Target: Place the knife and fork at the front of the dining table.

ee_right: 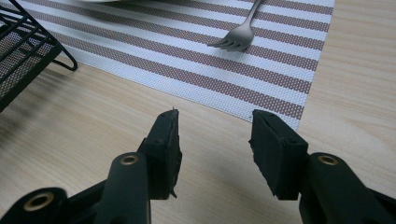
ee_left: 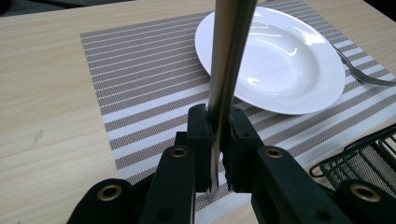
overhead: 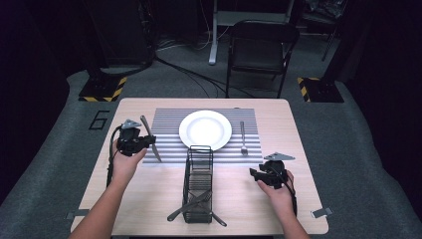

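My left gripper [overhead: 143, 143] is shut on a silver table knife [overhead: 151, 139], held over the left part of the striped placemat [overhead: 166, 124]. In the left gripper view the knife [ee_left: 229, 60] rises steeply between the jaws of that gripper [ee_left: 217, 128], its lower end just above the placemat [ee_left: 140, 70]. A white plate [overhead: 205, 129] sits mid-mat, to the right of the knife. A fork [overhead: 243, 137] lies right of the plate. My right gripper [overhead: 256, 174] stands open over bare wood; in its own view the gripper [ee_right: 215, 135] has nothing between its jaws and the fork [ee_right: 238, 39] lies ahead.
A black wire caddy [overhead: 199, 184] stands between my hands at the table's front, with a few utensils lying in its near end. Its corner shows in both gripper views [ee_left: 364, 158] [ee_right: 23, 51]. A folding chair [overhead: 261, 50] stands beyond the table's far edge.
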Available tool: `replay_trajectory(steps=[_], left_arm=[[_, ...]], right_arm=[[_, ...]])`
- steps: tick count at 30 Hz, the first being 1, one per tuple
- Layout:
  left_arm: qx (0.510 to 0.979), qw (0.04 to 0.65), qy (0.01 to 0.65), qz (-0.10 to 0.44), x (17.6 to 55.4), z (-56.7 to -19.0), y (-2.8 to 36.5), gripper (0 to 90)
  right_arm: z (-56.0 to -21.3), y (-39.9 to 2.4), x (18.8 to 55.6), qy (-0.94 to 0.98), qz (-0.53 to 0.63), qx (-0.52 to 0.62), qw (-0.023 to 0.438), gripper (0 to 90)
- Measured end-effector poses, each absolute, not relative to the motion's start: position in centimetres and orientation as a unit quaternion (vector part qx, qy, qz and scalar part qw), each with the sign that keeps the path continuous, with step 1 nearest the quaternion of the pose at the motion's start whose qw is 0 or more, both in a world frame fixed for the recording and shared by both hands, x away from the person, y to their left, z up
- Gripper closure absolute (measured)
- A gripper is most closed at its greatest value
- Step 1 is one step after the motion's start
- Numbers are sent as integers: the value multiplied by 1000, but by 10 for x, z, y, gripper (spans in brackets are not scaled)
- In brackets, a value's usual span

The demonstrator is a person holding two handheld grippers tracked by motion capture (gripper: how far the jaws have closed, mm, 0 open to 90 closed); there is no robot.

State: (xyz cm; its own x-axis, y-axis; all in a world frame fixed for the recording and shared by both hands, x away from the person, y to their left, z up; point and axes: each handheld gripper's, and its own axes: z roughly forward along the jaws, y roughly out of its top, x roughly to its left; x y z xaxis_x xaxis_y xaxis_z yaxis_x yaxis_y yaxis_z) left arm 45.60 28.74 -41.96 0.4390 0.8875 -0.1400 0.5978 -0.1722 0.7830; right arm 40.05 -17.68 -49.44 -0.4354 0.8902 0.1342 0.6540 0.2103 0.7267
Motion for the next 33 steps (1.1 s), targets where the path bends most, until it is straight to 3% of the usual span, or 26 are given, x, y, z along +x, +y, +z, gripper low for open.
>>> replay_trajectory(steps=[33], left_arm=[[701, 444, 523, 195, 487, -440, 281, 821]], right_arm=[[-495, -180, 402, 762, 370, 507, 157, 516]])
